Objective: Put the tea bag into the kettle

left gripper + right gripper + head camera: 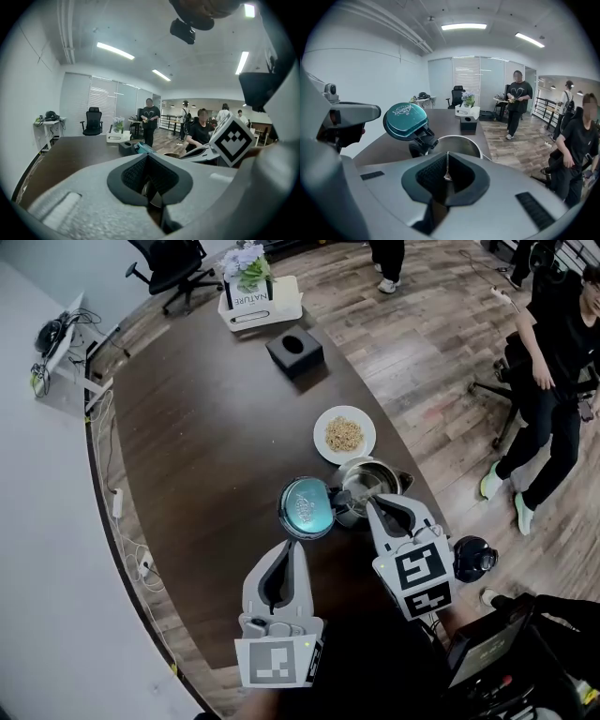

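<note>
A steel kettle (367, 482) stands near the table's right edge, its teal lid (306, 507) swung open to the left. My right gripper (373, 503) hovers at the kettle's near rim. In the right gripper view, the right gripper (447, 157) is shut on a thin pale sliver (447, 176), which looks like the tea bag's tag or string. The rest of the bag is hidden. The open kettle (457, 144) and its lid (405, 120) lie just beyond the jaws. My left gripper (298, 546) is shut and empty, just short of the lid.
A white plate of food (344, 434) sits behind the kettle. Farther back on the dark table (197, 446) are a black box (294, 350) and a white flower box (259, 298). A seated person (553, 362) is at the right, and a black object (472, 558) lies by the right gripper.
</note>
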### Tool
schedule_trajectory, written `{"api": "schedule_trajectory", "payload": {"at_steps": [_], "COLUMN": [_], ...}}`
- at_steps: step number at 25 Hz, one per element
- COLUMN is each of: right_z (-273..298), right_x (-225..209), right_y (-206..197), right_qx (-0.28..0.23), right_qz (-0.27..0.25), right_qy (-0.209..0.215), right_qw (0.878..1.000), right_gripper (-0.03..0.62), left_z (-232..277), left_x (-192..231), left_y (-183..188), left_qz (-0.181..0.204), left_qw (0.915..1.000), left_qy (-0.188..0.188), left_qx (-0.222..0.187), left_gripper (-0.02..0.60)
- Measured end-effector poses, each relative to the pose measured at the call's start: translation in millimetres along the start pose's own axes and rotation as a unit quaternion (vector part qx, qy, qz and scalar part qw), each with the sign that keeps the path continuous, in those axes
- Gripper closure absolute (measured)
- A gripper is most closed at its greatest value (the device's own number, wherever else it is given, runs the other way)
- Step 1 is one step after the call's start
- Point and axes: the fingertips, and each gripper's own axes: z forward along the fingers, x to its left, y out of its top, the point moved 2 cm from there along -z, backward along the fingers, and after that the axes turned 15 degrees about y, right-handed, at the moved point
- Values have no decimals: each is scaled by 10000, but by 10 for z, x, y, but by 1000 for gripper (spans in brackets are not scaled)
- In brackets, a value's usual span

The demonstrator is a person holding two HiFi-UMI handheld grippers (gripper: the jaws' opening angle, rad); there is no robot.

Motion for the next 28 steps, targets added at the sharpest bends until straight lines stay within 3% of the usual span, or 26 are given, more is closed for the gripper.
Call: {"api": "schedule_trajectory", "payload": {"at_steps": [14, 28], "right_z": [-83, -586], "right_x": [65, 458], "right_y": [23, 107], "right_qx": [-126, -759], "right_qz": [1, 16], "right_qy": [-129, -643], "right_qw": [9998, 9950], "right_gripper": [551, 585], "left_z": [-181, -525], "left_x": [46, 88], "left_y": [5, 15], "left_qz": [56, 132], "left_qw": [9999, 9976], "left_qy": [-81, -584], "left_qx": [-93, -341], "left_gripper": [577, 577]}}
